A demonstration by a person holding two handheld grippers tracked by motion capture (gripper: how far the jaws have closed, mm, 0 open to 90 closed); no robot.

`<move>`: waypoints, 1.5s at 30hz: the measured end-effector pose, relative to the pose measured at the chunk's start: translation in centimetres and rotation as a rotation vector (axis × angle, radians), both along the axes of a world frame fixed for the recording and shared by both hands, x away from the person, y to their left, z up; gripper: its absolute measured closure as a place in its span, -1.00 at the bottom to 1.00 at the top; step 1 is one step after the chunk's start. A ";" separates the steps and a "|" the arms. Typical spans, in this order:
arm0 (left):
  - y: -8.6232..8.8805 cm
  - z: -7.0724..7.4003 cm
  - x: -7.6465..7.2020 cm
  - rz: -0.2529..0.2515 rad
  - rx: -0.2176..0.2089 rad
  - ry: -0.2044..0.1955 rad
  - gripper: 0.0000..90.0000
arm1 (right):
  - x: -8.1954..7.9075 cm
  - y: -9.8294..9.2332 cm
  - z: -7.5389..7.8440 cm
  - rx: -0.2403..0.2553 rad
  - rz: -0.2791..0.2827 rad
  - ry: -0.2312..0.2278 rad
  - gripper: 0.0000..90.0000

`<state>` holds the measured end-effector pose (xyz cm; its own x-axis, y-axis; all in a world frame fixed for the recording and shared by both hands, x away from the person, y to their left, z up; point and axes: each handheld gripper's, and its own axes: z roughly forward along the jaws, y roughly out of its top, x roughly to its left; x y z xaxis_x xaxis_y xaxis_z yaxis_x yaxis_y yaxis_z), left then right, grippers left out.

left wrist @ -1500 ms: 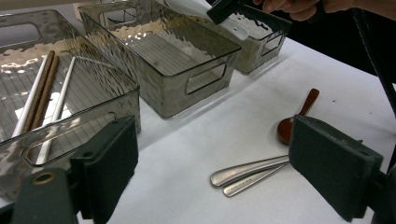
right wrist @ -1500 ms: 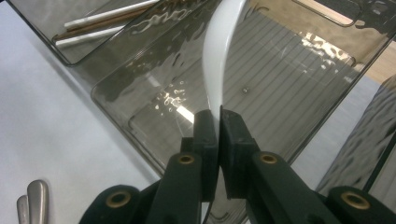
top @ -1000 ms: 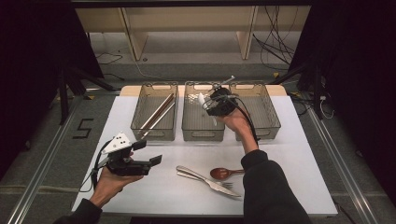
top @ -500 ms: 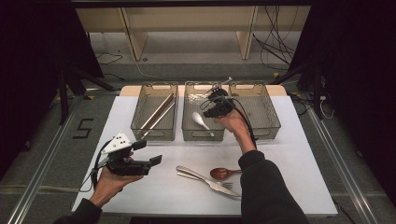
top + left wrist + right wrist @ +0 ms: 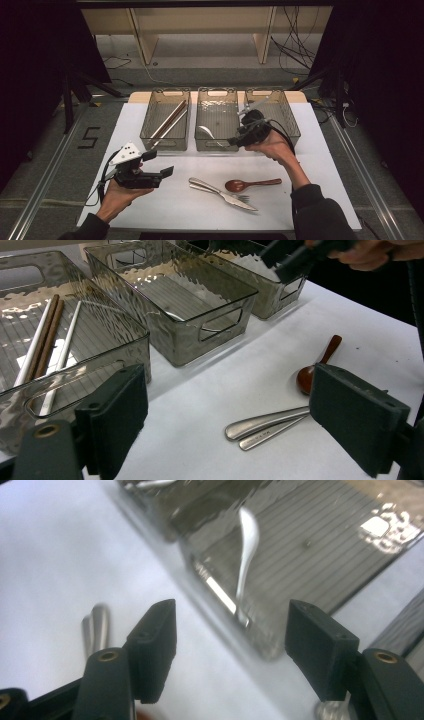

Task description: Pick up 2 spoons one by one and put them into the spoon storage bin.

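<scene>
Three clear bins stand in a row at the back of the white table. The left bin (image 5: 165,121) holds chopsticks (image 5: 44,345). A silver spoon (image 5: 207,133) (image 5: 246,535) lies in the middle bin (image 5: 217,102). My right gripper (image 5: 239,137) (image 5: 231,630) hangs open over that bin's front edge, nothing between its jaws. On the table in front lie two metal cutlery pieces (image 5: 222,193) (image 5: 265,425), one a fork, and a brown wooden spoon (image 5: 252,185) (image 5: 316,371). My left gripper (image 5: 160,163) (image 5: 230,410) is open and empty at the front left.
The right bin (image 5: 280,107) sits behind my right hand. A shelf frame and cables stand beyond the table's far edge. Bare white table surface (image 5: 175,205) lies between the left gripper and the cutlery.
My right gripper has pulled back from over the bins toward the table's front. The silver spoon now lies in the middle bin. The left gripper has stayed put.
</scene>
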<state>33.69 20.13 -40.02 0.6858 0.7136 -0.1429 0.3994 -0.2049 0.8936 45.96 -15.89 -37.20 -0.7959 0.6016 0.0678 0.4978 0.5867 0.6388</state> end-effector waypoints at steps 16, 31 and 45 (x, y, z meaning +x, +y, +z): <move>0.0 0.0 0.0 -0.010 -0.007 -0.004 -0.66 | -4.7 -3.4 -3.3 -0.102 0.041 0.048 -0.26; 0.0 -0.1 0.0 -0.015 -0.004 -0.002 -0.67 | -5.9 -3.7 -4.4 -0.169 0.072 0.091 -0.25; 0.0 -0.1 0.1 -0.012 -0.003 0.000 -0.67 | -6.6 -3.4 -6.0 -0.274 0.123 0.137 -0.18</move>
